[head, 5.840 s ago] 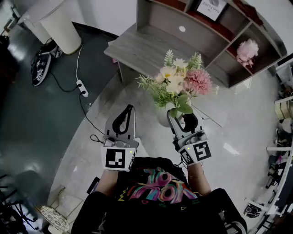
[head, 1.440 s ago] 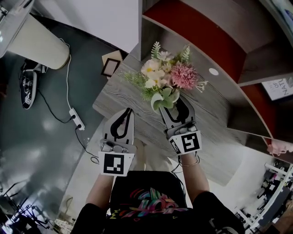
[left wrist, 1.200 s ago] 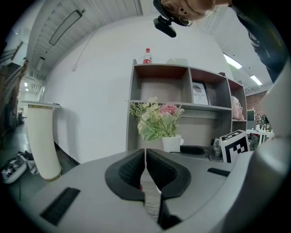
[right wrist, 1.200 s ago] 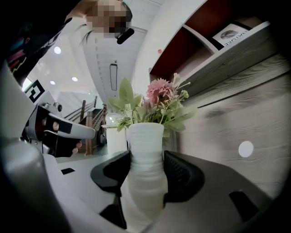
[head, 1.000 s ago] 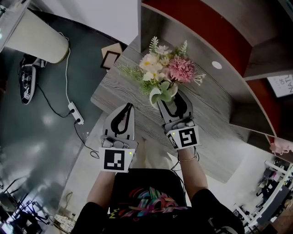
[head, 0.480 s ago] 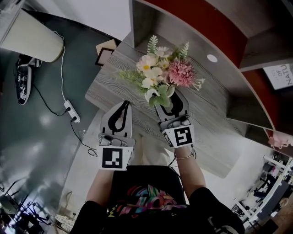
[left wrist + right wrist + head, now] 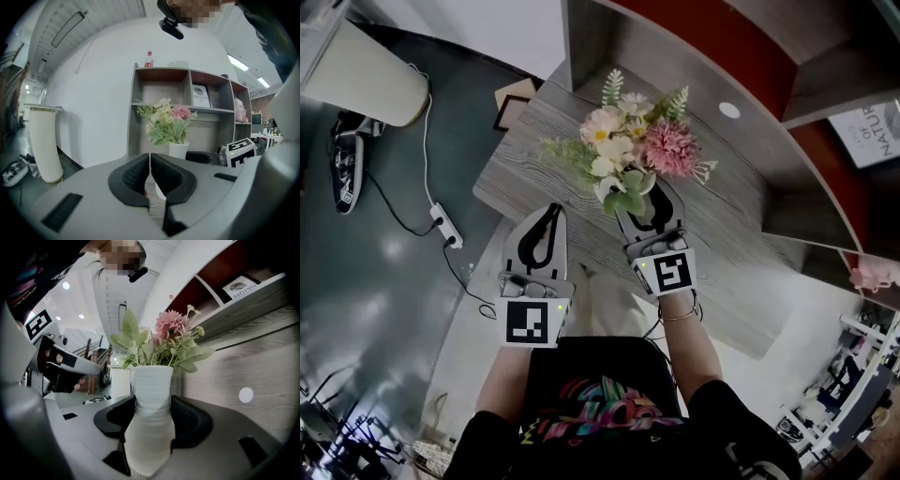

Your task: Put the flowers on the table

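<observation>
The right gripper's [image 7: 652, 208] jaws are closing on the white vase [image 7: 149, 427] — flowers [image 7: 630, 150] are poking up at 12 o'clock, over the table [image 7: 534, 159]. The left gripper's [image 7: 546, 220] jaws are sitting together — holding nothing.

1. A home-like furnished corner, set up inside a larger hall, is suggested.
2. In the head view, a grey wood-grain desk [image 7: 741, 216] with a shelf unit [image 7: 703, 56] built onto it is seen at 12 o'clock.
3. A framed print [image 7: 872, 131] is kept in the shelves at 2 o'clock, and a small picture frame [image 7: 514, 101] is seen by the desk's corner at 11 o'clock.
4. A power strip [image 7: 441, 225] with its cable and shoes [image 7: 345, 173] are left on the dark floor at 9 to 10 o'clock.
5. Long ceiling lights [image 7: 68, 29] under a high white ceiling are shown in the left gripper view.
</observation>
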The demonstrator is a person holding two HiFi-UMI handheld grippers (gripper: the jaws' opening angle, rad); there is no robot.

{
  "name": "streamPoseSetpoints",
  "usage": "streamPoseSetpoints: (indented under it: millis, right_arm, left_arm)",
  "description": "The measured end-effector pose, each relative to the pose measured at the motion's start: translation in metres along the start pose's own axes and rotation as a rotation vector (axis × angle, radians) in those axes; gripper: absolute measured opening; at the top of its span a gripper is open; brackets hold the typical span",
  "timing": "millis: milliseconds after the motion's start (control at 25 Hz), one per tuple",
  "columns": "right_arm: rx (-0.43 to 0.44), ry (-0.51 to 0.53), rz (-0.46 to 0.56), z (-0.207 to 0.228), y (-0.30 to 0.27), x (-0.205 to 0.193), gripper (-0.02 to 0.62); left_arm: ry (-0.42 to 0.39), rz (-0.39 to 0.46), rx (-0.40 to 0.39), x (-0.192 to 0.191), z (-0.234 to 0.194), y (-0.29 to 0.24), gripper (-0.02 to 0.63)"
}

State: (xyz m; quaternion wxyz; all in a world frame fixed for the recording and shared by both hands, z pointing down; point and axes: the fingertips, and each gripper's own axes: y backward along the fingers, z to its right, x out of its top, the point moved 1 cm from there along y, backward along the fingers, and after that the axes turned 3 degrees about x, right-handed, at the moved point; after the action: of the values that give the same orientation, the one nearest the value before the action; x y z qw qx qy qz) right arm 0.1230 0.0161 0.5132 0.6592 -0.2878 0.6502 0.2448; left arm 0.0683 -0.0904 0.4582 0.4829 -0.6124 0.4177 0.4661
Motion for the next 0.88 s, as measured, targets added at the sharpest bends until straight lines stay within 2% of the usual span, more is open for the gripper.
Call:
streamPoseSetpoints:
  millis: [320,880]
  right_arm:
    - [0.014,-0.027,-0.013,-0.008,0.009,0.001,0.294]
    - [-0.043,-0.036,0.012,0.0,0.037,0.029,0.298]
  left_arm:
    - [-0.001,0.019,-0.004,0.006,0.0,0.01,0.032]
    - [-0.022,0.068,-0.041,0.031,0.017,0.019,0.032]
